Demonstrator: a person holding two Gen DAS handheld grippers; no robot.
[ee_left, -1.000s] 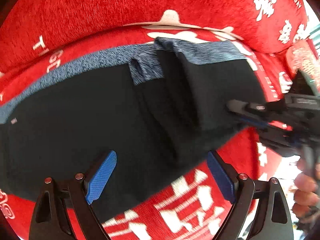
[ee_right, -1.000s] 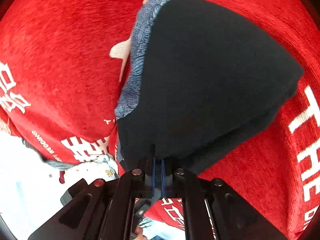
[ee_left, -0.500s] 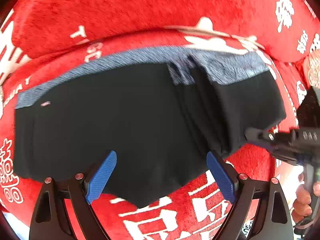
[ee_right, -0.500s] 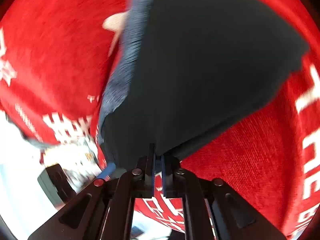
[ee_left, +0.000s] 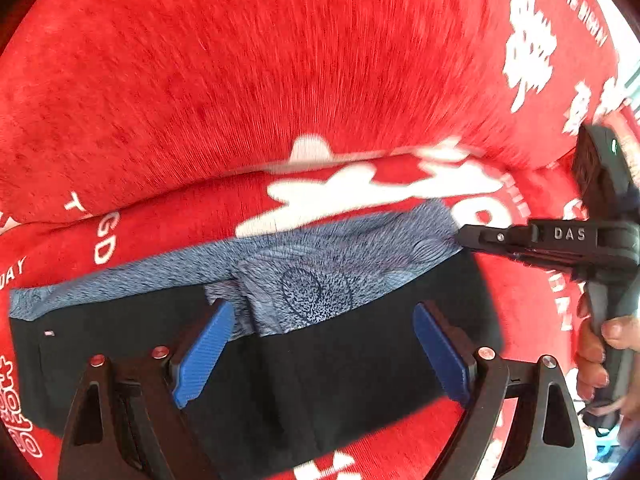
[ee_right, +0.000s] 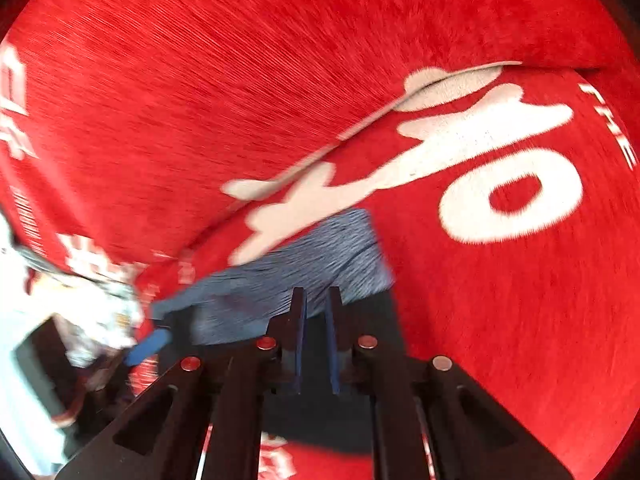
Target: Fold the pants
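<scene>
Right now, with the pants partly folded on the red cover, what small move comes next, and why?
Probably shift the open left gripper toward the left end of the pants' waistband to pinch it: that side lies spread flat, while the right side is doubled over beside the near-shut right gripper.

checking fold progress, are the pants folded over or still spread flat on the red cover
Partly folded. On the red cover, the pants have one end doubled over the middle, grey waistband overlapping in layers; the other side lies flat.
</scene>
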